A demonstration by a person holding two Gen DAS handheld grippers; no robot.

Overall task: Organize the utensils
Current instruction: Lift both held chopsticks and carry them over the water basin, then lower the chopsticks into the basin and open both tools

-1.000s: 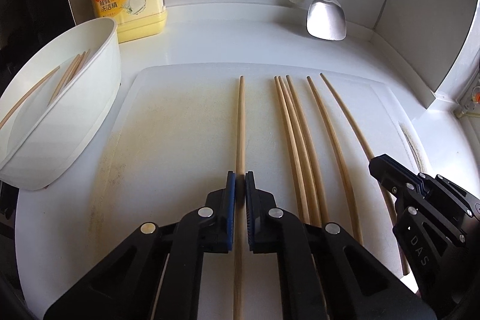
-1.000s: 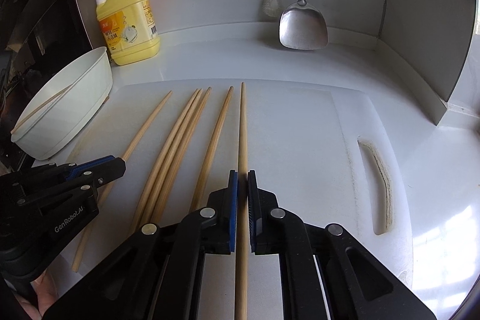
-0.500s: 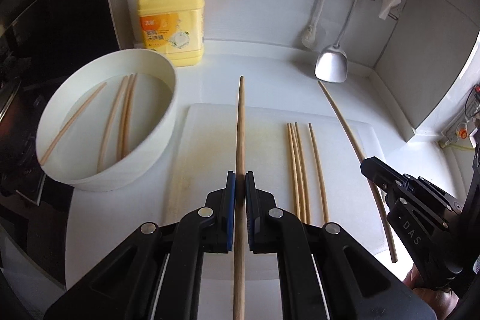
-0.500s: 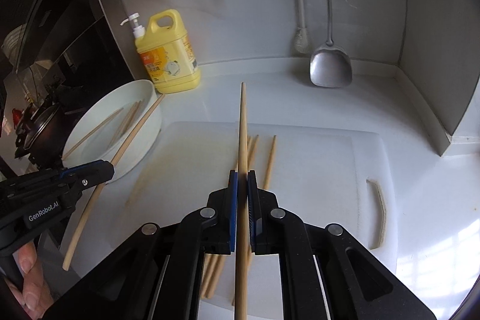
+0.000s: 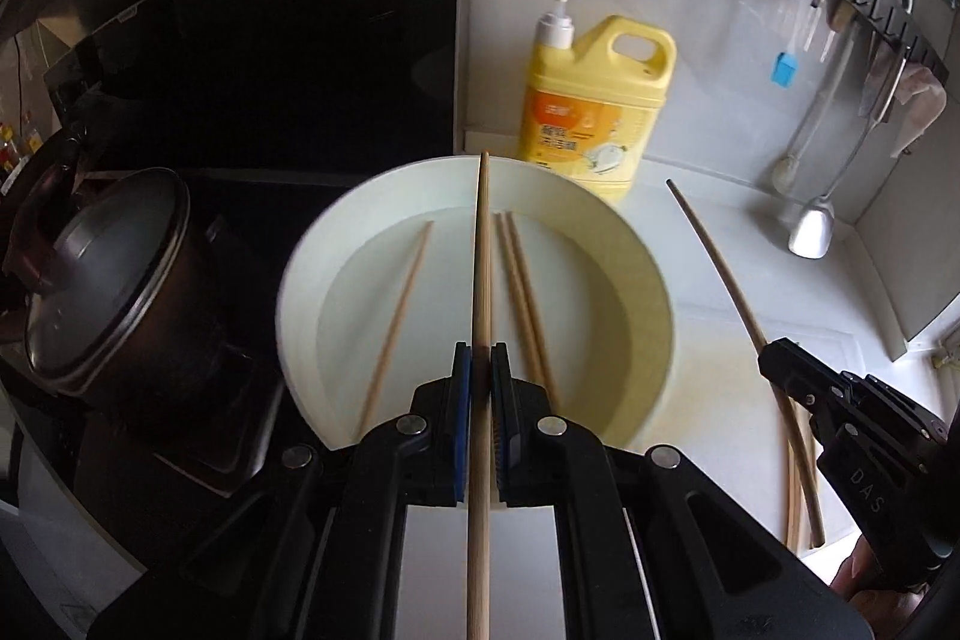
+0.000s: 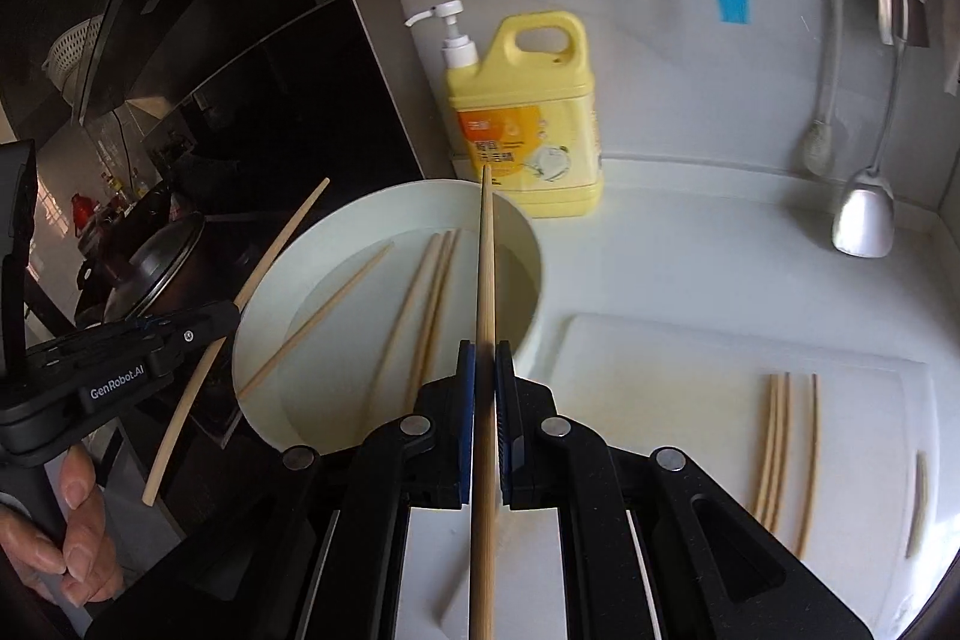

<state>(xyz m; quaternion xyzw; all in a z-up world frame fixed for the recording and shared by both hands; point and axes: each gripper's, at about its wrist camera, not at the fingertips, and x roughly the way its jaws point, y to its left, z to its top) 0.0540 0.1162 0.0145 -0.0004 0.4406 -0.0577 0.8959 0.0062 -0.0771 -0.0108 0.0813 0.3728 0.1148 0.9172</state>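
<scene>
White kitchen table (image 6: 690,232) in a tiled corner carries everything in play, with a dark stove to its left.

Nearest each camera is a hand-held gripper pinching a single chopstick. The left hand-held gripper (image 5: 481,370) has its blue pads pressed together on the left chopstick (image 5: 482,250), which runs straight ahead over the white bowl (image 5: 654,304). The right hand-held gripper (image 6: 485,370) is likewise clamped on the right chopstick (image 6: 486,250), whose tip also reaches out above the bowl. Both grips sit partway along the stick, so a long front end and a tail both overhang.

Just beyond the jaws, three loose chopsticks (image 5: 522,292) already lie inside the bowl. To the right, the white cutting board (image 6: 660,370) holds the remaining chopsticks (image 6: 780,436), a close group of three or four plus a separate piece near the right edge.

These sticks look light, stiff and smooth: little grip force is needed, but a round shaft can roll or pivot between flat pads. Holding near the middle, as now, seems best for balance; a pinch near one end would likely let the stick swing. Dropped from height, one could bounce off the rim.

Farther back stand a yellow detergent bottle (image 6: 528,118), a hanging metal spatula (image 6: 864,214) and a blue brush (image 6: 733,1) on the wall.
</scene>
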